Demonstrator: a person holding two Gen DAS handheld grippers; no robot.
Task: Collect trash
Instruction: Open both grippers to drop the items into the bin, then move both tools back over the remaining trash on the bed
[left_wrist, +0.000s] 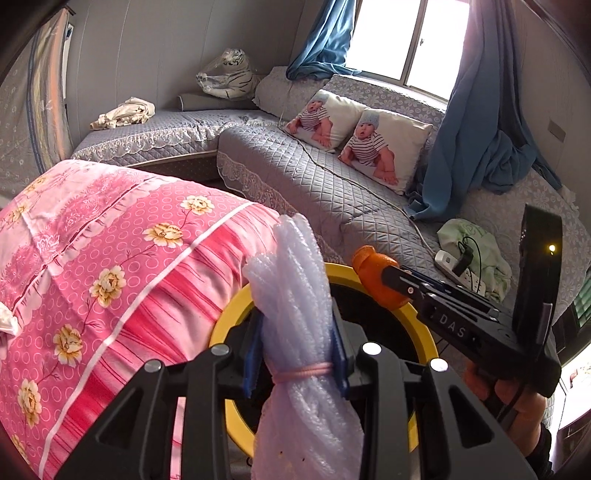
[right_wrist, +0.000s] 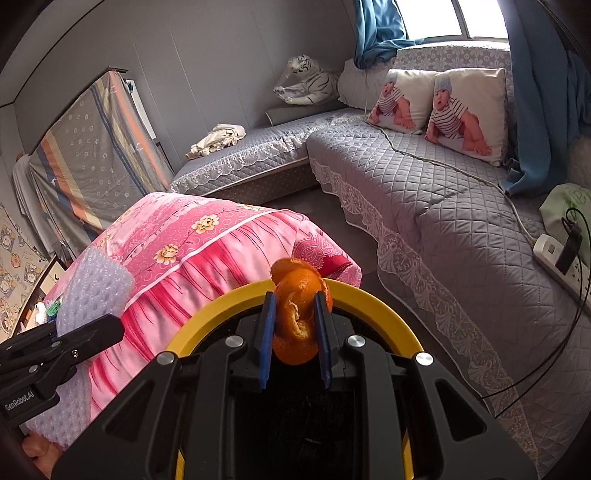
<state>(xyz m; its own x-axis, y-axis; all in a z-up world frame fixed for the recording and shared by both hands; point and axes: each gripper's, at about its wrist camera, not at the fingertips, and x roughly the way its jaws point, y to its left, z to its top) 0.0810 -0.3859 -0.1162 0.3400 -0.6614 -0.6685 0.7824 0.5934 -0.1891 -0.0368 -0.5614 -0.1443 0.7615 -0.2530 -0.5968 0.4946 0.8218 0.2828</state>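
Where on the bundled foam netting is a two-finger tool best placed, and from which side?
At the narrow waist of the foam netting, near its pink tie, coming side-on across the bundle. There it is cinched thin; above, it flares and would squash. The left tool already clamps it there.

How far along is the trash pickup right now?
Both pieces are picked up: the left hand-held gripper clamps the foam wrap, the right hand-held gripper the orange peel. Both hang over the yellow-rimmed bin; dropping them in remains.

Orange peel (right_wrist: 297, 314), yellow-rimmed bin (right_wrist: 369, 301), pink flowered quilt (left_wrist: 110, 258), grey quilted sofa (right_wrist: 424, 192).
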